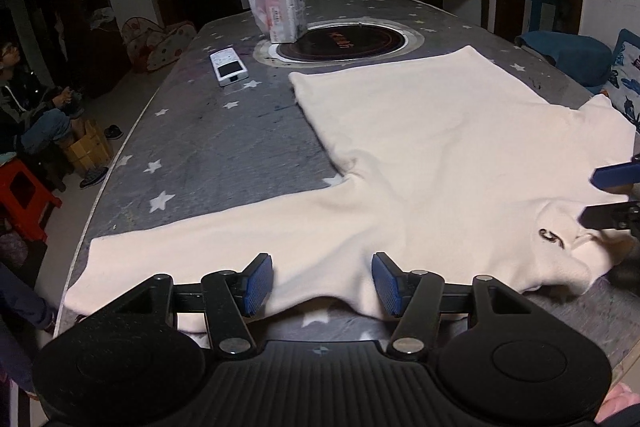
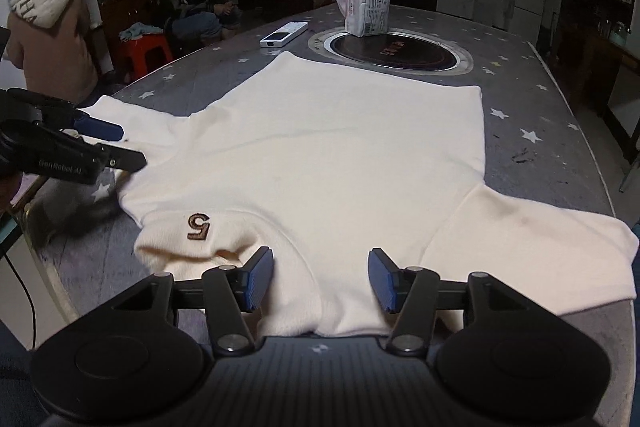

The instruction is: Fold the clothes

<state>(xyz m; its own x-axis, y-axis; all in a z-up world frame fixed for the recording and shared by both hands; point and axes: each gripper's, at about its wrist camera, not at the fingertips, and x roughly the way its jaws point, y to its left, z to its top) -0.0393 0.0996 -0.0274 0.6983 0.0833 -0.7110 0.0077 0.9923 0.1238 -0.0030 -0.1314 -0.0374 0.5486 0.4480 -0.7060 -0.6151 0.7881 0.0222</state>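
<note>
A cream sweater (image 1: 420, 155) lies flat on the grey star-patterned table (image 1: 208, 147), collar toward me, with a brown embroidered mark on the collar (image 2: 199, 227). My left gripper (image 1: 322, 285) is open over the near edge of the left sleeve and shoulder, holding nothing. My right gripper (image 2: 321, 281) is open over the near hem by the collar (image 2: 320, 155), holding nothing. It also shows at the right edge of the left wrist view (image 1: 612, 195). The left gripper shows at the left of the right wrist view (image 2: 116, 147), above the left sleeve.
A white remote (image 1: 229, 66) and a tissue pack (image 1: 285, 11) sit beyond the sweater, the pack on a round dark hotplate (image 1: 344, 41). People sit left of the table by a red stool (image 1: 24, 199). A blue cushion (image 1: 568, 55) lies at the right.
</note>
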